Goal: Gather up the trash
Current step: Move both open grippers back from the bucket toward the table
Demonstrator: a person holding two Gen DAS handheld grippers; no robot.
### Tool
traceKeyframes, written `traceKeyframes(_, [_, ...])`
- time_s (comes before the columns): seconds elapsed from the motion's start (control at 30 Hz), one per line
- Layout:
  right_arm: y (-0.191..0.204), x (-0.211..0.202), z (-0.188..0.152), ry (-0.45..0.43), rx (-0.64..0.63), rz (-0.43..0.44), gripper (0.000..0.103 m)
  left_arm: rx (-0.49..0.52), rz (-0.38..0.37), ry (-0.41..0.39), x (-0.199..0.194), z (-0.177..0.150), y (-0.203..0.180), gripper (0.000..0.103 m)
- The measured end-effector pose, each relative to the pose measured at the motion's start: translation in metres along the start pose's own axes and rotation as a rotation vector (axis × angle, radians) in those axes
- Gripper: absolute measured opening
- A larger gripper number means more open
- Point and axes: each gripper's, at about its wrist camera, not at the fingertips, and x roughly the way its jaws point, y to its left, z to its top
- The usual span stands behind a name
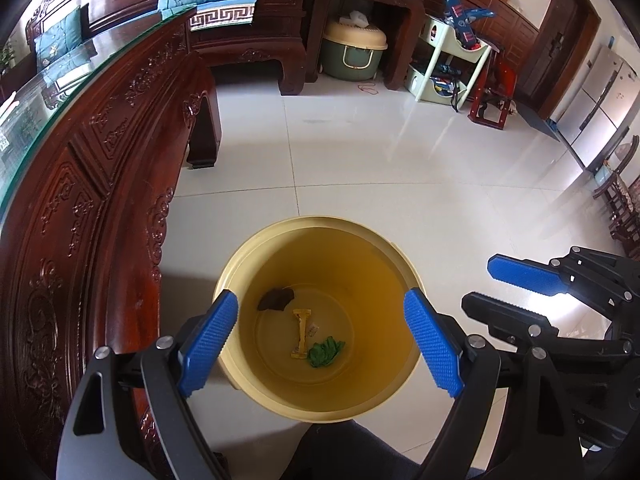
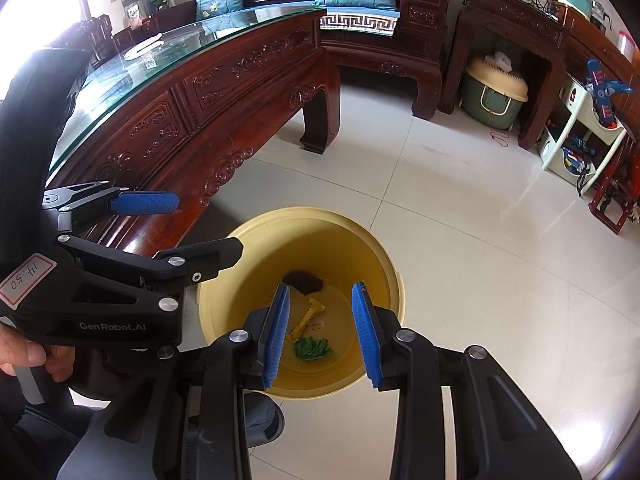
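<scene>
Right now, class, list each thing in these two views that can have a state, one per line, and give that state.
Yellow plastic bin: upright on the floor, no lid, nearly empty.
Crumpled green scrap: lying on the bin bottom.
Yellow wrapper strip: lying flat in the bin.
Dark brown scrap: resting on the bin bottom.
Left tongs: wide open, holding nothing.
Right tongs: partly open, empty.

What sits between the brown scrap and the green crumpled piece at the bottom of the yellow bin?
A yellow wrapper strip lies between the brown scrap and the green piece in the bin, clearest in the left wrist view.
</scene>
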Motion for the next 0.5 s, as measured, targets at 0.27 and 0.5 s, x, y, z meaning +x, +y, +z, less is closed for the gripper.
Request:
traceKeyframes(0.27, [0.029,-0.046,0.010,-0.096,-0.021,-0.035,0.033,-0.027,-0.002,-0.102,-0.060,-0.010,0.012,0.085])
traceKeyframes(0.5, [0.088,-0.113,0.017,-0.287,-0.063,-0.015,0.034,-0.073,0.095,-0.326,-0.168,-0.043,0.043,0.096])
